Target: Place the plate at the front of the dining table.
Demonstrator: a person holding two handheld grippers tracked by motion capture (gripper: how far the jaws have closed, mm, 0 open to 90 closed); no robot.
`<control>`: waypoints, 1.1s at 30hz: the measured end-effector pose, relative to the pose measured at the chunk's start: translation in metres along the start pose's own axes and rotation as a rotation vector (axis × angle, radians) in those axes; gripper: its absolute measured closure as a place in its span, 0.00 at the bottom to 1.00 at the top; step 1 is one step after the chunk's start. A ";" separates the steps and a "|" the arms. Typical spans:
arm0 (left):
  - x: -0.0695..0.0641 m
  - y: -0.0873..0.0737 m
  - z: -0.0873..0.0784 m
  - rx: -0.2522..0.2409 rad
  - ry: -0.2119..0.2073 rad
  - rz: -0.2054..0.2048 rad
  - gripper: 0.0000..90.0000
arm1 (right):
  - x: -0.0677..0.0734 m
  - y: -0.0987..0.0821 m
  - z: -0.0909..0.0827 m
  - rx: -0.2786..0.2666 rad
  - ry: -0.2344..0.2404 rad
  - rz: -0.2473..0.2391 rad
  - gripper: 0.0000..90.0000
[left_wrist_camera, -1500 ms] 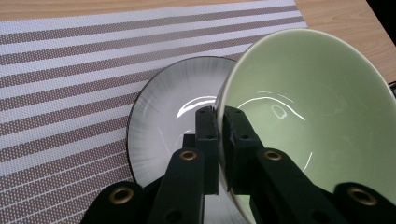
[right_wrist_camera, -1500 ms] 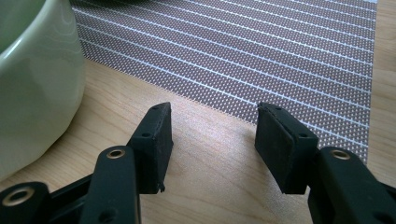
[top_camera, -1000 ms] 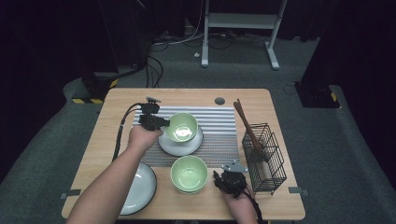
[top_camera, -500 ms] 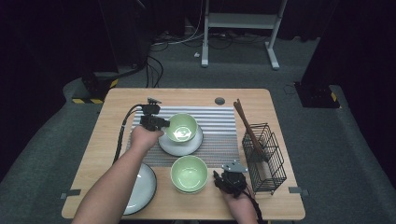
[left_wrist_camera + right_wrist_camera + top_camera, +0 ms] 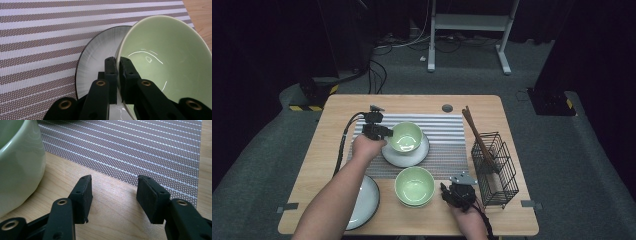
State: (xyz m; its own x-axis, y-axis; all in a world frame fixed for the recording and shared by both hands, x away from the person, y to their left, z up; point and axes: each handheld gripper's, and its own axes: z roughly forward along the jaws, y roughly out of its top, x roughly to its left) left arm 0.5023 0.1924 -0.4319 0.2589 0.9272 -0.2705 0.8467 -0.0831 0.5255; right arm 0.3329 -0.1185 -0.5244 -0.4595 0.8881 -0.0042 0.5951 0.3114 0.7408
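My left gripper (image 5: pixel 384 132) is shut on the near rim of a pale green bowl (image 5: pixel 406 136), one jaw inside and one outside. The bowl (image 5: pixel 170 62) stands over a grey-white plate (image 5: pixel 100 52) on the striped mat (image 5: pixel 447 127). I cannot tell whether the bowl touches the plate. A second green bowl (image 5: pixel 414 185) sits at the mat's front edge. My right gripper (image 5: pixel 453 189) rests just right of it, open, with only bare wood between its jaws (image 5: pixel 113 192). That bowl's wall (image 5: pixel 17 165) is close on its left.
A black wire basket (image 5: pixel 494 167) stands at the right edge of the table, with wooden sticks (image 5: pixel 474 130) leaning out of it. Another grey-white plate (image 5: pixel 364 200) lies at the front left, partly under the left forearm. A round grommet (image 5: pixel 447 108) sits in the far tabletop.
The left forearm has shifted slightly. Both grippers and the bowls stand as before.
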 end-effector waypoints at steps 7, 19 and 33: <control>0.001 -0.001 0.003 0.011 0.004 -0.007 0.95 | 0.000 0.000 0.000 0.000 0.000 -0.001 0.51; 0.002 -0.003 0.009 0.026 0.009 -0.012 0.95 | 0.000 0.000 0.000 0.002 0.001 0.011 0.51; 0.003 -0.003 0.013 0.033 0.016 -0.020 0.94 | 0.000 0.000 0.000 0.002 0.002 0.013 0.51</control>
State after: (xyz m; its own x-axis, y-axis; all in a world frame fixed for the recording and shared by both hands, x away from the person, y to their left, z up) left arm 0.5067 0.1902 -0.4449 0.2348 0.9345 -0.2675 0.8665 -0.0765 0.4933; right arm 0.3326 -0.1184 -0.5243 -0.4536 0.8912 0.0069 0.6023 0.3008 0.7394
